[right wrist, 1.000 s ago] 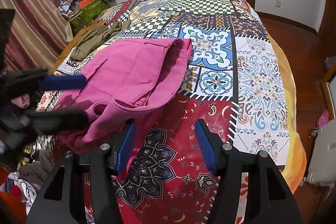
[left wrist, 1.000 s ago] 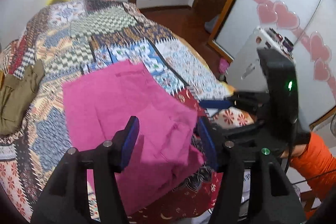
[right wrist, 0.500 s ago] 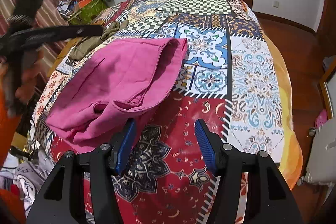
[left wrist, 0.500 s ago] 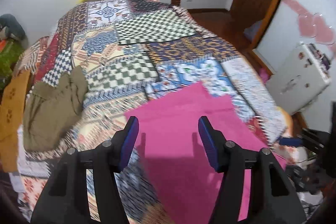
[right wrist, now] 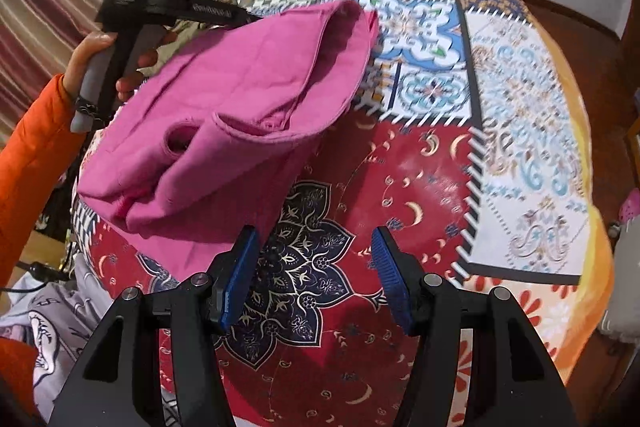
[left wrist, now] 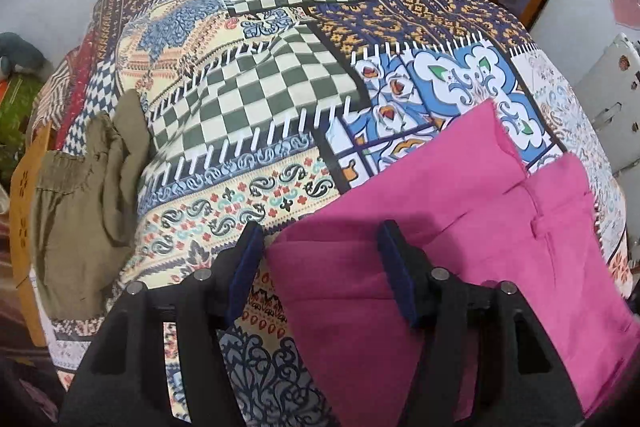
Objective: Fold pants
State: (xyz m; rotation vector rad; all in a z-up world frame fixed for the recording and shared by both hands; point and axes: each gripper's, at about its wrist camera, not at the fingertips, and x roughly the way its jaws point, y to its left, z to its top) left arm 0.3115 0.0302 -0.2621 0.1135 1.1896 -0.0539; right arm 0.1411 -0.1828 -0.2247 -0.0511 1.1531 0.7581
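Pants (left wrist: 460, 227), pink, lie partly folded on the near portion of a patchwork bedspread (left wrist: 260, 99); in the left wrist view they occupy the lower right of the bed, with one layer overlapping another along a diagonal seam. In the right wrist view the same pants (right wrist: 240, 99) sit bunched at the left side of the bed, a rounded fold raised along their far edge and a leg opening showing near the middle. Left gripper (left wrist: 320, 267) hangs above the near edge of the pink cloth, jaws spread, nothing between them; its right finger overlaps the fabric in the view, though contact cannot be judged. From the right wrist view this tool (right wrist: 240, 17) appears at upper left, its tip at the pants' far left edge, gripped by a hand (right wrist: 100, 59) in an orange sleeve. Right gripper (right wrist: 316, 267) hovers over a red and navy patch just beside the pants, jaws spread and empty. Olive garment (left wrist: 88, 195) lies crumpled at the bed's left edge, well apart.
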